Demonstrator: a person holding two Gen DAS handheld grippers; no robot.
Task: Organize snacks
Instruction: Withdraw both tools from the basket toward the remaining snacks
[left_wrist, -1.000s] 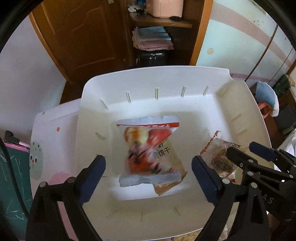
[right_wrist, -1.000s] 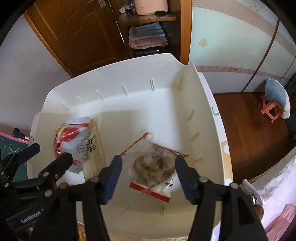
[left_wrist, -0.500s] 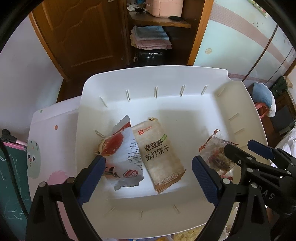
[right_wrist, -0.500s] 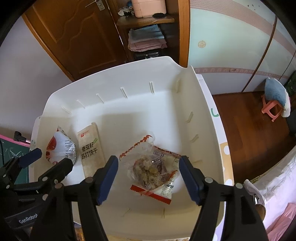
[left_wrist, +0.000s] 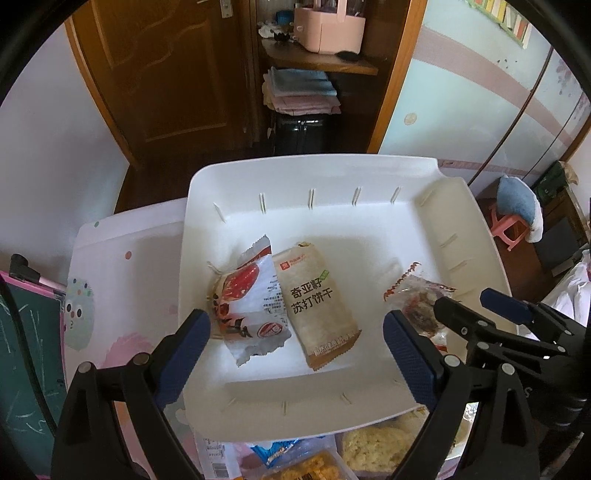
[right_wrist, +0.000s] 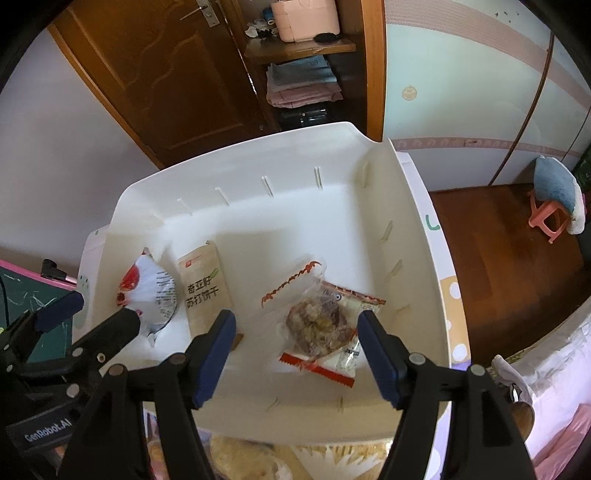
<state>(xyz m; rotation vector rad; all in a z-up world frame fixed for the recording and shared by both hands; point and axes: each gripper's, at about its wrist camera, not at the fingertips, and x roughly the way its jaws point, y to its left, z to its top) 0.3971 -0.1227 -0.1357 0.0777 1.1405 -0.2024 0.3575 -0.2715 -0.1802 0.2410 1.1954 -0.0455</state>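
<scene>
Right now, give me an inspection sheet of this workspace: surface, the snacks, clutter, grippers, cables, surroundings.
Surface: white table with coloured dots and cartoon prints, carrying a white bin.
Job's things: three packets lie in the bin: red-and-white packet overlapping the edge of the tan cracker packet; clear nut-cake packet apart, on the right.
Clutter: more snack packets at the near edge, partly hidden by the bin.
Grippers: left gripper open, empty, above the two packets; right gripper open, empty, above the nut-cake packet.
Cables: one dark cable at the far left edge.
Surroundings: wooden door, shelf with folded cloths, pink stool, chalkboard.
</scene>
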